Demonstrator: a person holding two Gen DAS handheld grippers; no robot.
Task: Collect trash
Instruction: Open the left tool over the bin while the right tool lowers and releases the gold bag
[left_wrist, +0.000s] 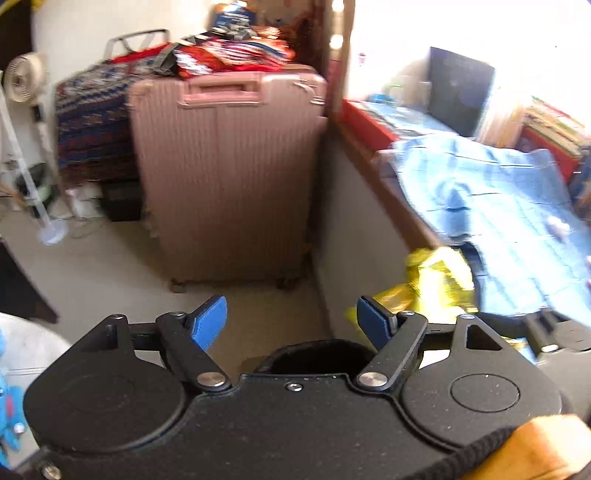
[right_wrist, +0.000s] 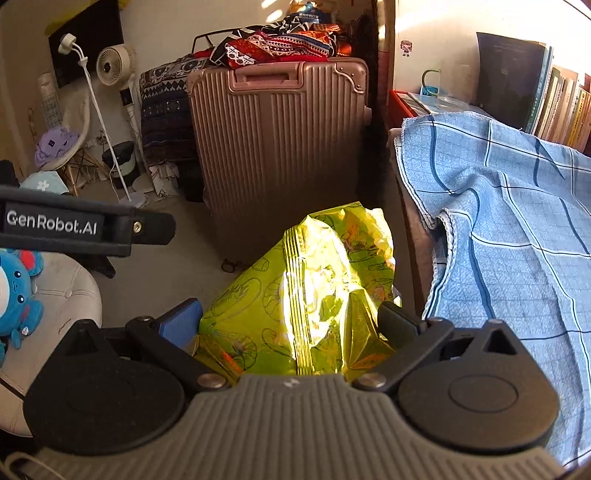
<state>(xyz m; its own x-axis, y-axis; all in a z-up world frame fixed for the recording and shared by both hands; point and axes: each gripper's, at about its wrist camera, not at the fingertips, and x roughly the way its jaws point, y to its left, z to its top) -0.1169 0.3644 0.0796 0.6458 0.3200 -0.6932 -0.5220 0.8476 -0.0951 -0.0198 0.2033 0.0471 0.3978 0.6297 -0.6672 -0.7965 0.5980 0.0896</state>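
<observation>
Carry step: right gripper (right_wrist: 290, 325) clamped on the yellow snack bag (right_wrist: 314, 288), held off the floor beside the blue cloth (right_wrist: 517, 229); left gripper (left_wrist: 291, 317) apart, empty; next likely needs a bin, none clearly visible.

A ribbed pink suitcase (right_wrist: 280, 147) stands upright on the pale floor (right_wrist: 162, 273), patterned red and dark fabrics (right_wrist: 280, 48) heaped on its top and draped behind it. To its left a white pedestal fan (right_wrist: 114, 66) stands against the light wall, near a chair with a purple cushion (right_wrist: 55, 144) and a small dark bin (right_wrist: 120, 158). At the right, a blue checked cloth (right_wrist: 517, 206) covers a raised surface and hangs over its near edge; a row of books (right_wrist: 561, 107) lines its far side. Strong sunlight floods in from the upper right. A white tufted stool (right_wrist: 62, 295) sits at lower left.
</observation>
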